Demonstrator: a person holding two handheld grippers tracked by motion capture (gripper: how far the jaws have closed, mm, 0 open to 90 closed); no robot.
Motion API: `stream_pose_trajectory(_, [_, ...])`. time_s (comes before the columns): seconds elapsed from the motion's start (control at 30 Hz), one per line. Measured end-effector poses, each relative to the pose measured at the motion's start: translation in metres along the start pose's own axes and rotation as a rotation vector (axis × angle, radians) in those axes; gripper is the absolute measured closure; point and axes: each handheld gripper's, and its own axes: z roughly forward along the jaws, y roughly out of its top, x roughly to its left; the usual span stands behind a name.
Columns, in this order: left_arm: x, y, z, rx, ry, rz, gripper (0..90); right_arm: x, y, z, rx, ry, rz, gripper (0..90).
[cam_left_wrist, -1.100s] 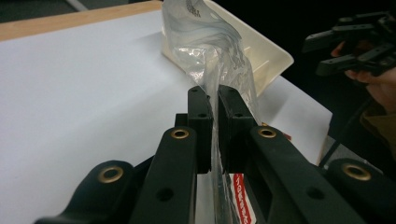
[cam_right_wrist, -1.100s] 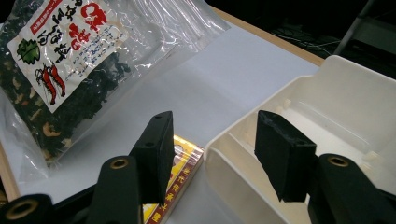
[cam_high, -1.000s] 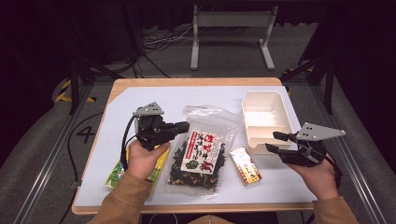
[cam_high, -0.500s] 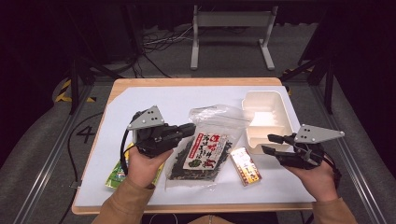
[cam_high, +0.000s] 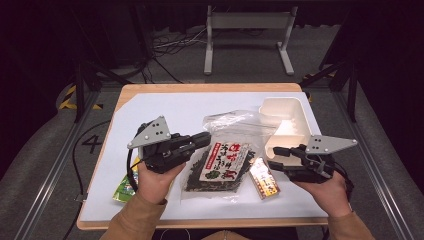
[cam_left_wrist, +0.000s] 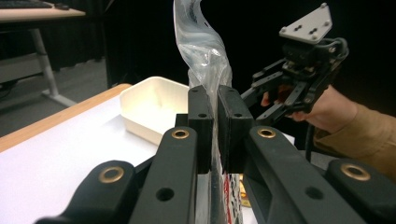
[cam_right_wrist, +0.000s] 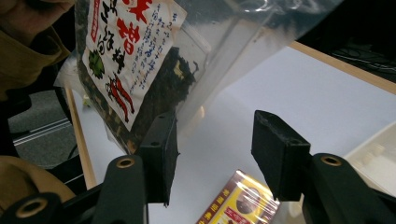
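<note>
Two claws: left claw (cam_high: 202, 140) clenched on clear snack bag (cam_high: 225, 160); right claw (cam_high: 274, 156) released beside it.

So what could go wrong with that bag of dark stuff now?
The left hand-held gripper pinches just the thin clear edge of the bag, so the plastic might slip out or tear under the weight. The right hand-held gripper is open right beside the bag; if it closes off target it may miss, or crush the leaves. The hanging bag could also bump the small yellow packet lying beneath.
</note>
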Motion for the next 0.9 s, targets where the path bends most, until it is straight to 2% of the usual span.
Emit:
stream_pose_trajectory(0.3, [-0.003, -0.002, 0.001, -0.028, -0.03, 0.016, 85.5, 0.006, 0.003, 0.02, -0.025, 0.106, 0.034, 50.1])
stream_pose_trajectory(0.37, [-0.003, -0.002, 0.001, -0.035, -0.04, 0.01, 85.4, 0.006, 0.003, 0.024, -0.032, 0.131, 0.056, 50.3])
stream_pose_trajectory(0.47, [-0.003, -0.003, -0.001, -0.048, -0.043, 0.01, 85.4, 0.003, 0.003, 0.027, -0.055, 0.178, 0.114, 51.9])
stream_pose_trajectory(0.6, [-0.004, -0.004, 0.0, -0.05, -0.046, 0.01, 85.4, 0.002, 0.002, 0.031, -0.06, 0.186, 0.134, 55.8])
stream_pose_trajectory(0.67, [-0.004, -0.004, 0.001, -0.044, -0.047, 0.018, 85.4, 0.003, 0.002, 0.032, -0.053, 0.179, 0.128, 60.2])
stream_pose_trajectory(0.8, [-0.003, -0.005, 0.0, -0.037, -0.019, 0.026, 85.2, 0.004, 0.002, 0.032, -0.056, 0.187, 0.133, 70.9])
stream_pose_trajectory(0.9, [-0.003, -0.005, 0.0, -0.043, -0.016, 0.02, 85.1, 0.004, 0.003, 0.03, -0.07, 0.196, 0.142, 74.9])
